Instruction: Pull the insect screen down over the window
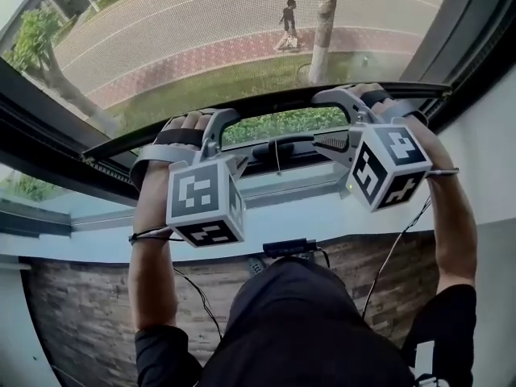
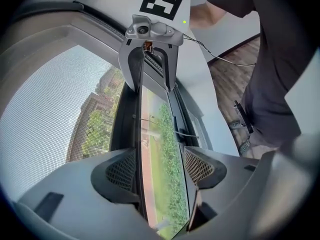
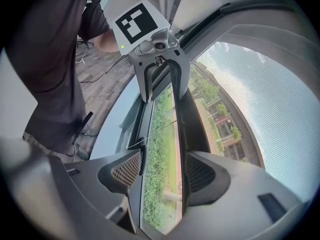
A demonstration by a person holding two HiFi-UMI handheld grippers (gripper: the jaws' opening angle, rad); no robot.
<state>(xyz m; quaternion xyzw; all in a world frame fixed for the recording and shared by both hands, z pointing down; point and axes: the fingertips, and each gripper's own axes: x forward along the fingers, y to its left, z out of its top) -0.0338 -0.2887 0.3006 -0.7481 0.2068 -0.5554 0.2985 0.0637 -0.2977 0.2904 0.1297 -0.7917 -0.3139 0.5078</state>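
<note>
Jaws of left gripper [image 2: 160,159] and right gripper [image 3: 162,160], apart at screen bar [image 2: 127,124], show only in gripper views.

Just a thin slit [image 1: 282,124] btw screen bar [image 1: 270,105] & bottom frame [image 1: 290,190], too tight for my jaws. Mesh [image 1: 201,22] blocks above; sill [image 1: 339,220] side's free imo.

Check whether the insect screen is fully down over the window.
Partly down: the bottom bar of the insect screen stands above the sill; unmeshed hedge shows between.
</note>
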